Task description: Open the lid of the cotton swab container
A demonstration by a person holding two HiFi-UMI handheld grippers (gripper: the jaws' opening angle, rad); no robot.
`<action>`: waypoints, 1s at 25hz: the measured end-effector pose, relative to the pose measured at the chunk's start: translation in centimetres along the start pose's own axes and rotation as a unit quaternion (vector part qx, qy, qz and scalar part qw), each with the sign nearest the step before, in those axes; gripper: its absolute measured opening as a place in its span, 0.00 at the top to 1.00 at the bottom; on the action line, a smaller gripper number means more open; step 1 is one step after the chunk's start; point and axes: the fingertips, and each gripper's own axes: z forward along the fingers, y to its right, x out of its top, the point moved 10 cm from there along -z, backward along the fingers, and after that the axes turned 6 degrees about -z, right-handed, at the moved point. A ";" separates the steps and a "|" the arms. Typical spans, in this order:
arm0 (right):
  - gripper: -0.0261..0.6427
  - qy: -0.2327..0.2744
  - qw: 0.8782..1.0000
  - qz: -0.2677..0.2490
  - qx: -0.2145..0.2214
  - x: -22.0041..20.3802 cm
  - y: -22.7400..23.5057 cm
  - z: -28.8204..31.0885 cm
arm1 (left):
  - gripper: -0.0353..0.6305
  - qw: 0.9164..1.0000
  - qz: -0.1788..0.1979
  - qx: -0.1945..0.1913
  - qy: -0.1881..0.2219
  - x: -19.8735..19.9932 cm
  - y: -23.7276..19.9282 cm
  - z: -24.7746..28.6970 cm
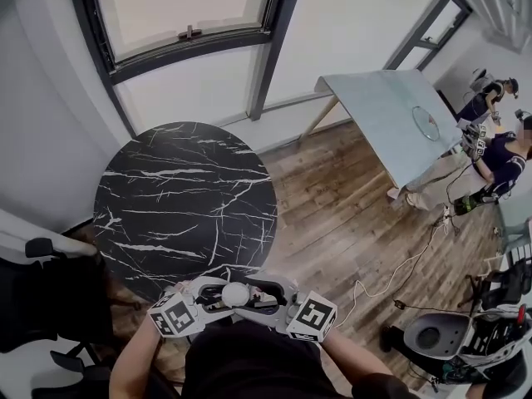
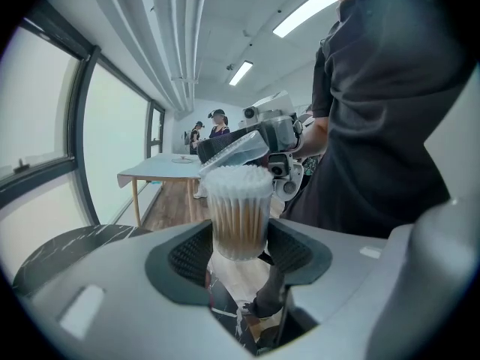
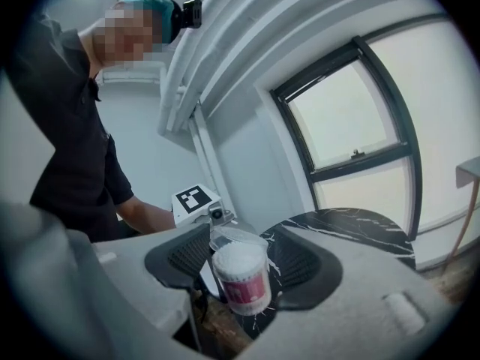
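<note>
A clear round cotton swab container point(image 1: 235, 294) packed with white-tipped swabs hangs in the air over the near edge of the black marble table point(image 1: 183, 206). My left gripper point(image 2: 238, 255) is shut on the container point(image 2: 238, 217), its pads pressing both sides of the lower body. The clear lid point(image 2: 234, 149) is tipped up off the swab heads. My right gripper point(image 3: 238, 259) stands open around the container point(image 3: 241, 277) from the opposite side, with gaps to both pads; the raised lid point(image 3: 232, 238) lies close to its left pad. Both grippers face each other in front of the person's torso.
The round marble table stands under a large window. Wooden floor point(image 1: 332, 223) stretches right to a glass-topped table point(image 1: 382, 115), where other people point(image 1: 499, 148) stand. A black chair point(image 1: 41, 306) is at the left, and cables point(image 1: 399, 273) and equipment lie at the lower right.
</note>
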 end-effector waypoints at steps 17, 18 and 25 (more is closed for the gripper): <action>0.57 -0.128 0.941 -0.314 -0.016 1.6 -3.2 -0.6 | 0.59 0.999 0.000 -0.028 -0.031 0.7 -1.1 -1.4; 0.57 -0.129 0.938 -0.321 -0.014 1.8 -3.2 -0.5 | 0.59 0.999 0.000 -0.031 -0.032 0.6 -1.0 -1.4; 0.61 -0.139 0.930 -0.340 0.010 2.0 -3.2 -0.4 | 0.59 0.998 0.005 -0.047 -0.037 0.4 -0.2 -0.7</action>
